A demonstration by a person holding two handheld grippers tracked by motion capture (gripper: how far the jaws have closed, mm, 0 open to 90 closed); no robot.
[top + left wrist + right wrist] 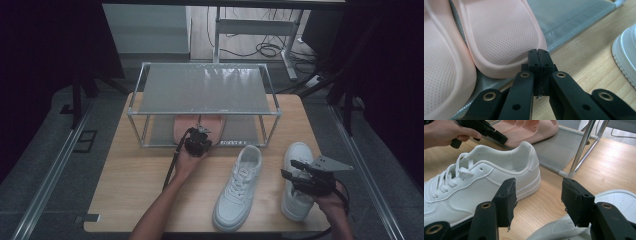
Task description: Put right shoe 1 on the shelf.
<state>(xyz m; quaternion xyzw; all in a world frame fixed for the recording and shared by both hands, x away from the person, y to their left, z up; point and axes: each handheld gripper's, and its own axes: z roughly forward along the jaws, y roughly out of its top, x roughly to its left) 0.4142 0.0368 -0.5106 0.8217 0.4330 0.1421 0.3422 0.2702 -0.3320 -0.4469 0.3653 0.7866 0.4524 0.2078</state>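
Two pink slippers lie side by side on the grey lower shelf of a metal shoe rack. My left gripper is shut with nothing between its jaws, and its tips are at the heel rim of the right-hand slipper. Whether they touch it I cannot tell. Two white sneakers stand on the wooden table in front of the rack. My right gripper hangs open over the right sneaker, its jaws pointing toward the heel of the left sneaker and holding nothing.
The rack's front right post stands just behind the sneakers. The rack's top shelf is a bare grey sheet. Bare wooden tabletop lies left of the left sneaker. Cables and a desk frame sit on the floor behind.
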